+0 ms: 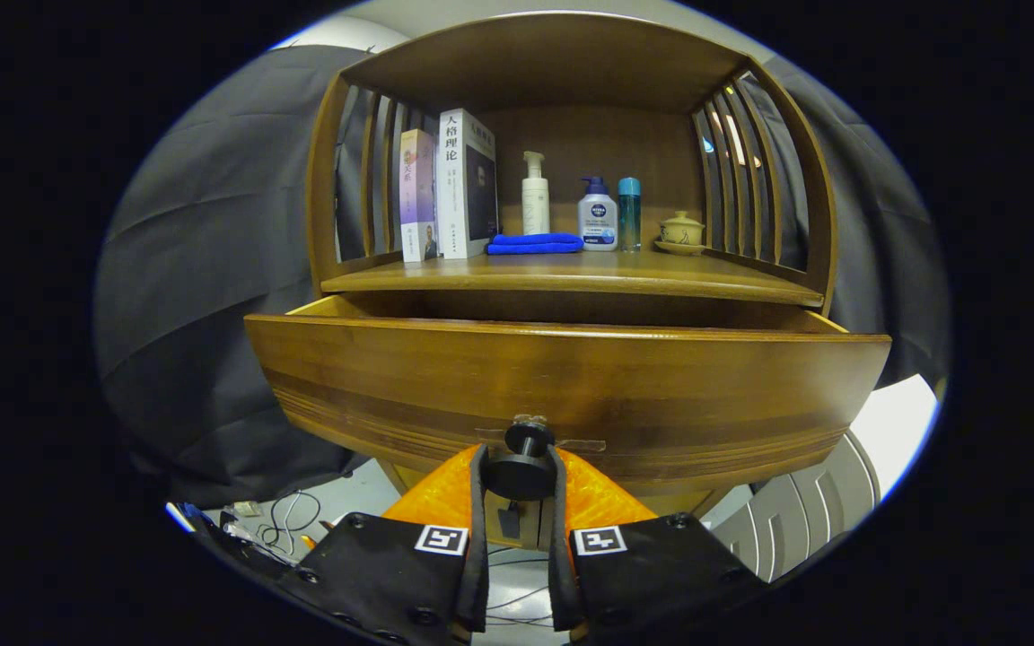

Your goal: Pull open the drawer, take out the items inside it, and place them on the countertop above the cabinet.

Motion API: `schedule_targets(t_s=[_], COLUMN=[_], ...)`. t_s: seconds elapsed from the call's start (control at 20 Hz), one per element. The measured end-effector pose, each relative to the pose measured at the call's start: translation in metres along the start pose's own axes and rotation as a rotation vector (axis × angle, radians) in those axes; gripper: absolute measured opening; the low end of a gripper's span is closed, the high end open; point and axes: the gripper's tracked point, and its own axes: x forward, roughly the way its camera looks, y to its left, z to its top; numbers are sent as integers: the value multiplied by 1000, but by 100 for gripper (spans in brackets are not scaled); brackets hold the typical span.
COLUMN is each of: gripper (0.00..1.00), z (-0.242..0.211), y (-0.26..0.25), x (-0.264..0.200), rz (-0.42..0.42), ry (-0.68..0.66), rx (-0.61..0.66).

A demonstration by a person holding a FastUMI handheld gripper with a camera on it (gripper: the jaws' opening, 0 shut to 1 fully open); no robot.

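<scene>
- My gripper (519, 467) has both fingers pressed on the round knob (521, 471) of the drawer (571, 386), which stands pulled out.
- Beyond it, the countertop (571, 274) carries books (450, 188), a blue cloth (535, 243) and bottles (598, 213).

Drawer (562, 377): brown wood, darker banding. Knob (521, 468): black. Cloth (535, 243): blue. Pump bottle (535, 196): white. Slim bottle (629, 213): teal. Lidded cup (682, 230): pale yellow. Books (466, 184): white, pink spines.

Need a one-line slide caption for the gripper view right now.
Gripper shut on the knob of the pulled-out drawer, below the countertop holding books, bottles and a blue cloth.
</scene>
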Motion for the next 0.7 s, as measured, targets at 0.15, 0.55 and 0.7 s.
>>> schedule_targets(t_s=[0.15, 0.55, 0.7], gripper=[29, 29, 29], z=[-8, -34, -40], y=[3, 12, 14], x=[-16, -57, -71], rz=[14, 41, 54], ry=[3, 12, -1], rx=[12, 12, -17])
